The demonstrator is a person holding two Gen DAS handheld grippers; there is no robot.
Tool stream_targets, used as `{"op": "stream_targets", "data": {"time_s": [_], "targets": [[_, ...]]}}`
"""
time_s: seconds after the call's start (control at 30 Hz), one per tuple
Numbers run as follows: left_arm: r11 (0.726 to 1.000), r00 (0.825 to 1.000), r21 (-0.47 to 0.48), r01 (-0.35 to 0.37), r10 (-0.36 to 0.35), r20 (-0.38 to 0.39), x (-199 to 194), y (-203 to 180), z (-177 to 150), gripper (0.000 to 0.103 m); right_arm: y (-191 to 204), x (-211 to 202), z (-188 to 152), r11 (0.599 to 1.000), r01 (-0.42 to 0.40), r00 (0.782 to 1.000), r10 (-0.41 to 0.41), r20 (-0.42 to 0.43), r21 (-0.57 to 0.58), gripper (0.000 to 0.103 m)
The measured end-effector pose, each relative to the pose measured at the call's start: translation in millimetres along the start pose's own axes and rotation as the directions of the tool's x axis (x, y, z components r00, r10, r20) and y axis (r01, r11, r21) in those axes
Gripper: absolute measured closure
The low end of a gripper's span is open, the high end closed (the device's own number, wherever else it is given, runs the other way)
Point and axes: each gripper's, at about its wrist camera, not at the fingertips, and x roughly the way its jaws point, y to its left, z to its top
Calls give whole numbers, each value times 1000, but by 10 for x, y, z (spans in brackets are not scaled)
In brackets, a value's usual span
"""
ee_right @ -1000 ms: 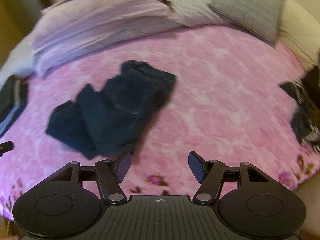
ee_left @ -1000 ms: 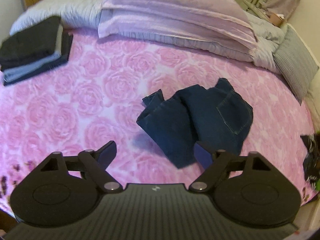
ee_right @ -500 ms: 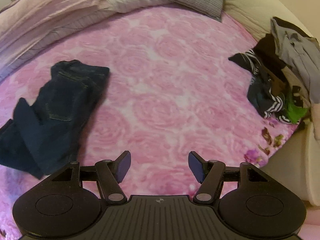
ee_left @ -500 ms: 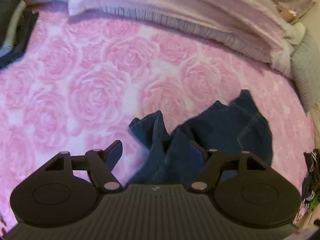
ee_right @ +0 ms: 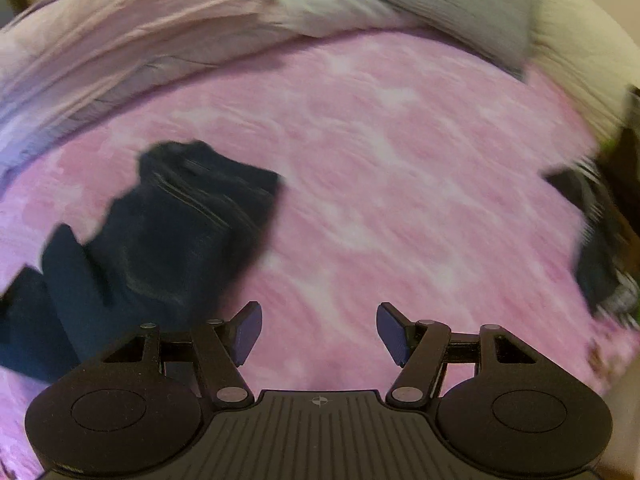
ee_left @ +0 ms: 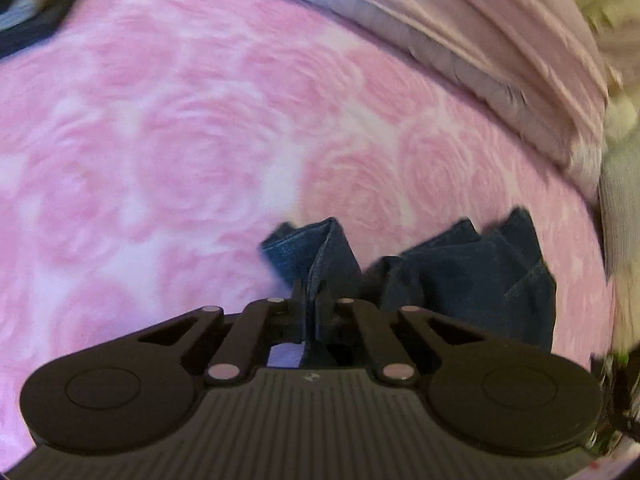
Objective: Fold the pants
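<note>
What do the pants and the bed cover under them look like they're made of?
The pants: dark blue denim, matte, judging by the pale topstitched seams and the stiff peaked fold where the left hand-held gripper pinches them. The bed cover: soft woven or plush fabric, matte, with a pink rose print; motion blur hides the weave.

Pants point(ee_right: 168, 232) motion-blurred, cut off left; dark clothes point(ee_right: 596, 240) unreadable.

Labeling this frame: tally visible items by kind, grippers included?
Grippers: 2, left gripper and right gripper
Jeans: 1, dark blue jeans
Pillows: 1, grey pillow
Clothes piles: 1, dark pile, too blurred to split
Bedspreads: 1, pink rose bedspread
Total: 6
</note>
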Motion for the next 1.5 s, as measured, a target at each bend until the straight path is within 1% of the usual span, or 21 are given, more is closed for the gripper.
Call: {"op": "stream_targets", "data": {"time_s": [0.07,0.17,0.23,0.37,0.53,0.6,0.7,0.77,0.8,0.83,0.9,1.0,1.07,1.13,1.2,1.27,1.37,1.4,1.43,1.47,1.5], "targets": [[996,998,-92,-16,22,66,-266,200,-168,101,161,159,221,998,-48,999,48,10,-33,42],[978,977,-197,-68,105,184,-688,495,-380,102,415,412,586,992,-104,994,106,18,-71,42],[958,960,-261,-118,177,218,-872,681,-442,102,579,600,831,987,-135,991,136,16,-84,42],[927,933,-334,-173,263,247,-1020,947,-382,102,974,1092,1385,979,-189,982,188,-22,-77,42],[911,924,-367,-186,290,250,-996,1068,-301,102,1430,1766,1927,981,-186,975,177,-136,-54,42],[910,921,-367,-193,297,251,-968,1068,-278,102,1593,2010,2055,989,-142,975,132,-179,-47,42],[910,920,-364,-198,300,250,-911,1075,-224,102,1753,2356,2073,994,-86,959,63,-275,-72,42],[912,921,-353,-207,304,245,-900,1078,-214,102,1799,2532,2007,992,-81,938,44,-343,-92,42],[913,921,-349,-210,304,242,-903,1071,-209,102,1783,2568,1956,992,-69,933,27,-360,-105,44],[914,922,-348,-210,303,240,-915,1066,-206,102,1726,2527,1911,993,-70,940,32,-340,-99,51],[916,923,-344,-205,298,243,-948,1059,-204,102,1492,2324,1830,992,-122,949,106,-298,-36,88],[917,919,-342,-207,302,254,-1009,1025,-219,102,931,1867,1661,967,-232,943,249,-219,103,93],[921,917,-331,-206,300,264,-1067,984,-208,102,499,1498,1512,947,-269,946,295,-138,178,93],[927,913,-317,-202,295,281,-1137,944,-145,102,46,1121,1399,910,-321,938,344,-45,263,93],[926,901,-326,-190,296,317,-1279,909,-50,102,-304,753,1351,851,-413,908,414,69,326,93],[926,877,-346,-149,286,387,-1545,887,-10,102,-551,355,1289,797,-505,863,469,188,331,93],[936,823,-331,-121,281,493,-2031,814,-152,101,-914,-311,979,706,-662,736,550,393,252,94],[938,811,-330,-107,275,517,-2184,800,-254,101,-1067,-512,808,675,-702,692,571,442,227,94],[938,797,-334,-94,272,539,-2330,787,-395,101,-1198,-670,632,651,-729,659,586,471,212,94],[935,786,-342,-95,281,550,-2455,772,-563,101,-1308,-803,440,644,-740,643,593,486,193,94],[932,782,-349,-102,292,551,-2537,770,-729,100,-1425,-924,226,661,-729,649,587,484,178,94]]}}
